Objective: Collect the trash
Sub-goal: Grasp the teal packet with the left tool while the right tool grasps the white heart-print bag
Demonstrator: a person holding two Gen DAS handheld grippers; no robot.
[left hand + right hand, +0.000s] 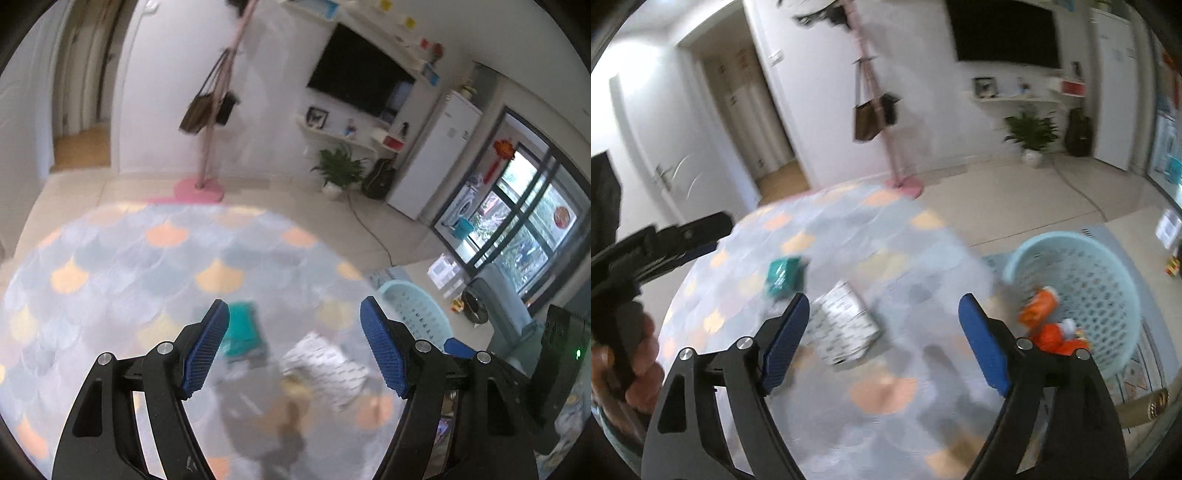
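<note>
My left gripper (295,302) hangs open and empty over a round scale-patterned rug (147,266). Below it lie a teal packet (243,330), a white patterned wrapper (327,363) and a blurred brownish scrap (295,391). A light blue basket (417,306) stands at the rug's right edge. My right gripper (883,301) is open too, with nothing between its fingers. In its view the teal packet (785,273) and the white wrapper (846,321) lie on the rug, and the basket (1052,238) holds orange wrappers (1039,308). The other gripper (687,236) shows at the left, held by a hand (639,362).
A pink coat stand (201,184) with hanging bags rises behind the rug. A potted plant (338,171), a dark guitar bag (378,179) and a white fridge (436,155) line the far wall. A cable (369,229) runs across the tiled floor. A doorway (757,110) opens at the left.
</note>
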